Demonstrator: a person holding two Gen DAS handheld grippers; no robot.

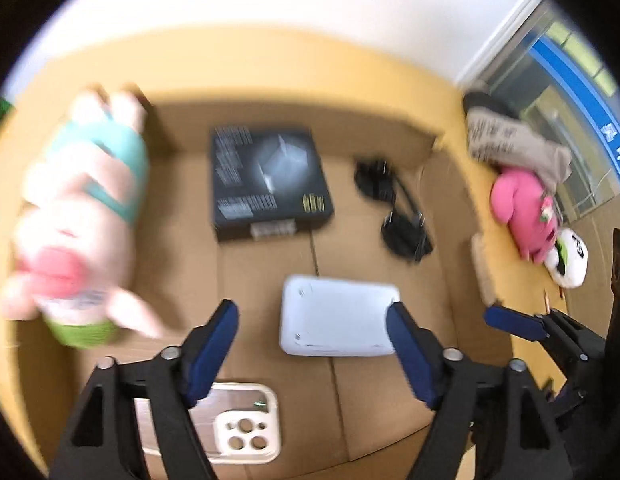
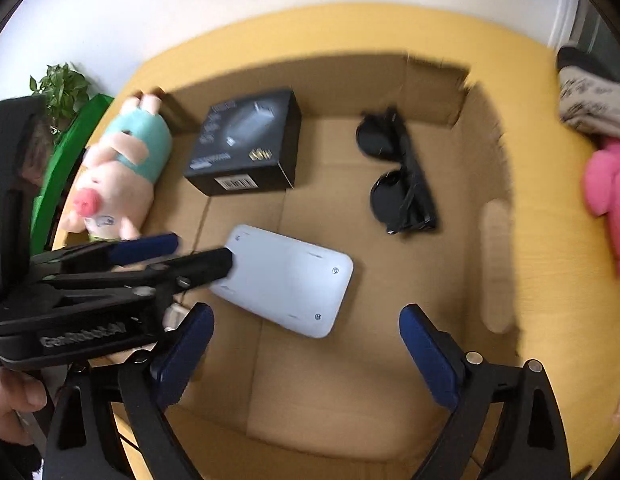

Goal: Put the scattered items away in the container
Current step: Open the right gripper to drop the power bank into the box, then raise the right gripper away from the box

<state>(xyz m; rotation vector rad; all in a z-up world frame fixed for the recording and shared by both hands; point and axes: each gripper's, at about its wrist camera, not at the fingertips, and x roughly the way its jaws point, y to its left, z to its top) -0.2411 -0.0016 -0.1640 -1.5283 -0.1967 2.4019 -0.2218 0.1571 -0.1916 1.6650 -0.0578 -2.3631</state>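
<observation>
Yellow counter [image 2: 350, 32] carries my cardboard box [image 2: 490, 168], which holds a black carton [image 2: 245, 144], sunglasses [image 2: 398, 176], a white device [image 2: 285, 280] and a phone case [image 1: 237, 420]. Against its left wall leans a plush pig [image 2: 121, 168]. Both my left claw [image 1: 314, 344] and right claw [image 2: 305, 360] gape wide above the box, gripping nothing.

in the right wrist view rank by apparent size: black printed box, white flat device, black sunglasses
1. white flat device, though it lies nearer the camera
2. black printed box, close behind
3. black sunglasses
</observation>
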